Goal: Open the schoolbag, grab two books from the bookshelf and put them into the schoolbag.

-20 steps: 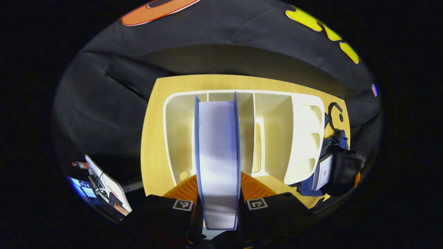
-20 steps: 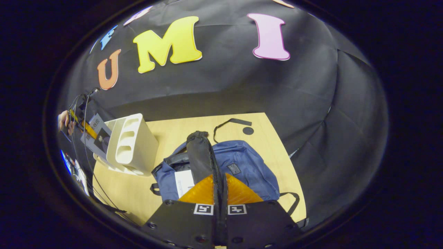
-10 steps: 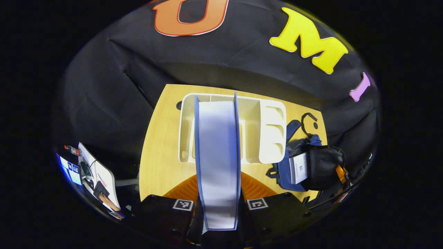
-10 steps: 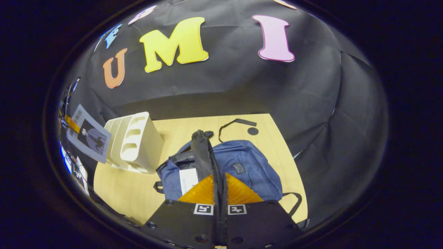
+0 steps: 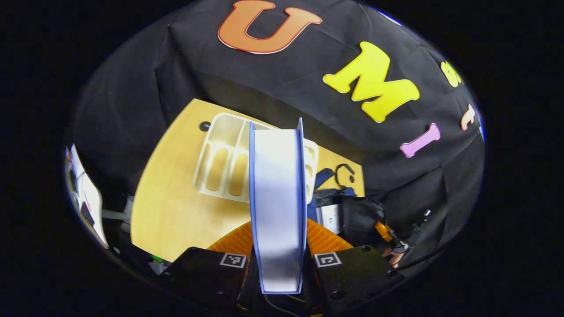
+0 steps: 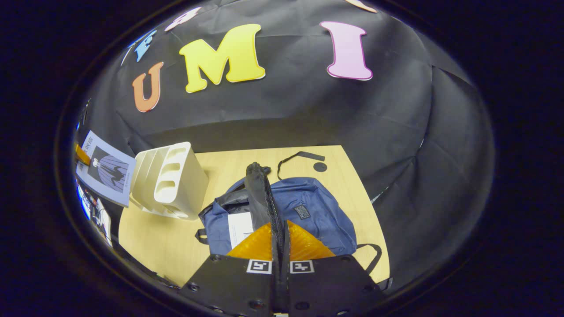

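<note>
- The left gripper (image 5: 277, 246) grasps a book (image 5: 277, 202) between its two fingers, page edges facing the camera, blue covers on either side; the book stands upright in the grip, lifted clear above the table (image 5: 172, 211).
- In the left gripper view, the white bookshelf (image 5: 224, 163) sits on the table beyond the book, its slots seen from above.
- The schoolbag (image 5: 352, 211) lies to the right of the bookshelf in that view, close beside it, with a white-edged book (image 5: 329, 218) showing in its open mouth.
- The right gripper (image 6: 280, 246) is clenched on the black flap (image 6: 260, 193) of the schoolbag (image 6: 308, 211), both fingers pressed together on the zipper edge and the flap pulled up.
- In the right gripper view, the blue schoolbag rests on the table (image 6: 167, 246) just to the right of the bookshelf (image 6: 172, 180), and a white book (image 6: 240, 229) sits in its opening, left of the raised flap.
- To the left of the bookshelf in the right gripper view, the held book's cover (image 6: 105, 169) hangs in the air, bearing a dark figure.
- A loose black strap (image 6: 299, 155) lies on the table behind the schoolbag, on the far side from the bookshelf.
</note>
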